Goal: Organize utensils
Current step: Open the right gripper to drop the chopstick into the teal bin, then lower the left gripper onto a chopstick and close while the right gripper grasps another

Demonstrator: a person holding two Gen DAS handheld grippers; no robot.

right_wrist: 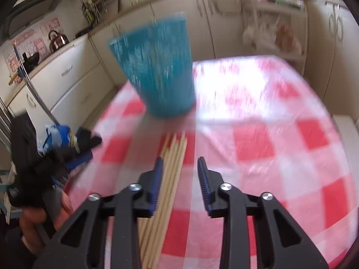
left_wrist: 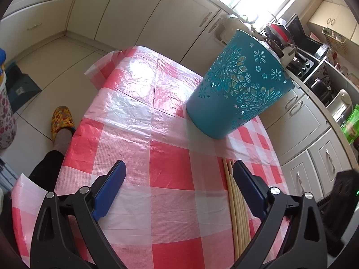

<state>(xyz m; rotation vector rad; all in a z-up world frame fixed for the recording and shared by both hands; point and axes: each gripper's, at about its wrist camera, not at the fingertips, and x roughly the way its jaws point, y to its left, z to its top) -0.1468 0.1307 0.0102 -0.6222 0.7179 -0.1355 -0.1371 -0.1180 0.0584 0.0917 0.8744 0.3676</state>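
Left gripper (left_wrist: pixel 179 168) and right gripper (right_wrist: pixel 179 163): jaws apart.

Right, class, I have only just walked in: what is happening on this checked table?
A person holding a two-finger tool in each hand is tidying chopsticks. A bundle of wooden chopsticks lies flat on the red-and-white tablecloth, and a teal perforated holder stands upright beyond their tips. The right tool is open and sits low over the bundle, one finger beside it, gripping nothing yet. The left tool is also open and empty, with the chopsticks lying by its right finger.
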